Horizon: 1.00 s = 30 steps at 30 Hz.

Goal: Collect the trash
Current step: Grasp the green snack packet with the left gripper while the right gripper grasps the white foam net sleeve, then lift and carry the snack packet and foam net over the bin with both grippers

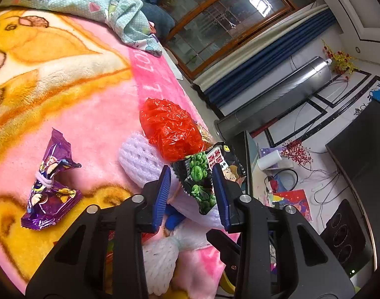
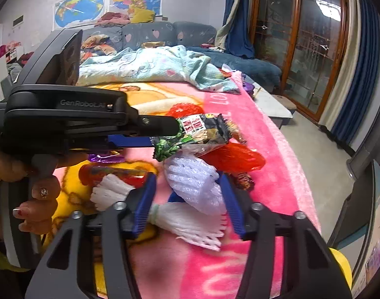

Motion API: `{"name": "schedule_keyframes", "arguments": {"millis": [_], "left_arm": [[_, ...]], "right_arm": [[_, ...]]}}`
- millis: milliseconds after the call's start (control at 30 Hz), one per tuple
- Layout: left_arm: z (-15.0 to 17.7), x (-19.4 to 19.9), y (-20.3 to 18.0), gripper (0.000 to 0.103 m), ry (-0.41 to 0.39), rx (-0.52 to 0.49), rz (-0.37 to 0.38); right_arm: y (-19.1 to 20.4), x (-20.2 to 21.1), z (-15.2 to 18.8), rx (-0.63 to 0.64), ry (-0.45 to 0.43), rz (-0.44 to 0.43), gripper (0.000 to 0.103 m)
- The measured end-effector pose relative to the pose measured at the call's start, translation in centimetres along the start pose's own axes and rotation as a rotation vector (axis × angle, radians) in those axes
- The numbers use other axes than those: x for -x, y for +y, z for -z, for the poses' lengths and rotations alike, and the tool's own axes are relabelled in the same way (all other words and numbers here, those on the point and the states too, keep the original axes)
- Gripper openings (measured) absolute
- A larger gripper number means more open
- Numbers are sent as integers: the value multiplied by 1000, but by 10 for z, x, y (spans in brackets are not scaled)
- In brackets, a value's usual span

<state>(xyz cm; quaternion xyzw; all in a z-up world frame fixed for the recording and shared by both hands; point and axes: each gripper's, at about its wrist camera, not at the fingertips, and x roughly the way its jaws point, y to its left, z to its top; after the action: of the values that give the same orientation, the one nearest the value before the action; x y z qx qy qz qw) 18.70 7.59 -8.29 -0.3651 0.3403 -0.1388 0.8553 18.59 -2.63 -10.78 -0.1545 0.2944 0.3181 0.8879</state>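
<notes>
L gripper (image 1: 192, 186) straddles the green/black snack packet (image 1: 207, 177). R cam shows the packet lifted off the blanket and hanging from the blue pads, so I read it as pinched, prob by its edge since it's flat foil and easiest to take side-on.

R gripper (image 2: 190, 196) is down over the white foam fruit net (image 2: 197, 186). Pads sit either side of the net, roughly at its flanks; can't tell if they're pressing yet or just bracketing it. Net is soft, so it'll squash before it holds, imo.

Trash is clustered near the edge of the pink blanket (image 1: 95, 124):
- red plastic bag (image 1: 172, 129) just behind the packet
- 2nd foam net (image 2: 190, 221) flat under the R gripper
- red wrapper (image 2: 107, 174) to its left
- purple candy wrapper (image 1: 50, 186) well apart on the yellow patch

No bin visible in either cam.

Text:
- packet has red/white label w/ Chinese chars, can't read reliably
- L gripper body reads "GenRoboLAI" or similar
- blanket shows "LO…" at its edge, rest cut off
- wall maps too small
</notes>
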Motion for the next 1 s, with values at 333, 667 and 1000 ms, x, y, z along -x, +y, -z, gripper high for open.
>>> {"name": "schedule_keyframes", "arguments": {"millis": [333,667,1000], "left_arm": [[4,4,-1,5,6,-12,22],[3,34,-9,3,-63,-45,29],[-6,83,-18,3,-179,-82,17]], "right_arm": [[2,3,6,-51,36,-72,21],[3,28,5,-105,-12,-150,15],[15,52,1,-130,-37,-241,15]]}}
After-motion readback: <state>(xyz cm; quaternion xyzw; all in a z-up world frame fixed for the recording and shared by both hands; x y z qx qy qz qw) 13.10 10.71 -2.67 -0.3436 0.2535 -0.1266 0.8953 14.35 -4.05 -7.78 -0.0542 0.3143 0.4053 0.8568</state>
